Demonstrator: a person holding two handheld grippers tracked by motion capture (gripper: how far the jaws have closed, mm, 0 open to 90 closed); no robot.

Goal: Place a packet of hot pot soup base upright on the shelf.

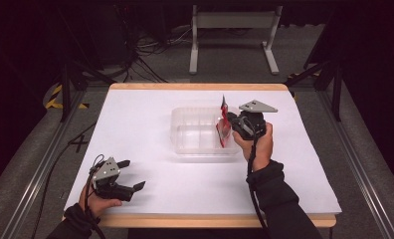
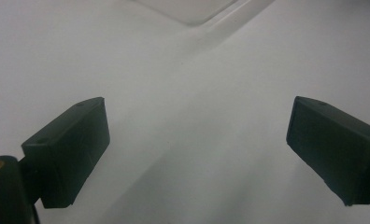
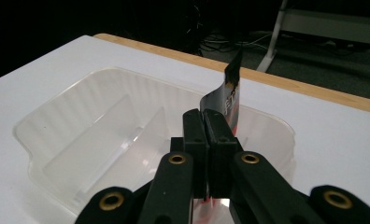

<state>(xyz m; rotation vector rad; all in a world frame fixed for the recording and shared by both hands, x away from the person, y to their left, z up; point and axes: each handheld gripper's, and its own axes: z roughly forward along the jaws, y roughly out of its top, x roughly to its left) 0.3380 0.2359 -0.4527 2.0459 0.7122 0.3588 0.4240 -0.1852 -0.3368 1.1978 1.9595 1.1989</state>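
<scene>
Forearms in dark sleeves are seen entering from the near edge of the white tabletop [image 1: 150, 109]. Nearest, the left gripper [image 1: 133, 175] is held low at the near left corner, resting just over the bare surface, well apart from everything else; its jaws are spread wide with nothing between them, as is confirmed in the left gripper view, where plain white surface is seen between the two black pads and a corner of the clear tray at the top edge. Farther in, right of centre, the right gripper [image 1: 233, 124] is held by a hand at the right end of the clear plastic tray [image 1: 185, 117]. Its jaws are clenched on a red and black sachet [image 1: 223, 127], pinched flat between the pads; in the right gripper view the sachet [image 3: 231, 100] is seen sticking up past the closed jaw tips, top edge curled and dark. The sachet is held upright, over the tray's right end, lower part inside the rim; whether the bottom is touched cannot be told. The tray [image 3: 80, 112] is divided by low ribs into compartments, all seen without contents. Beyond the tabletop's far wooden edge, a grey floor with cables and a white metal frame [image 1: 232, 30] are seen.
</scene>
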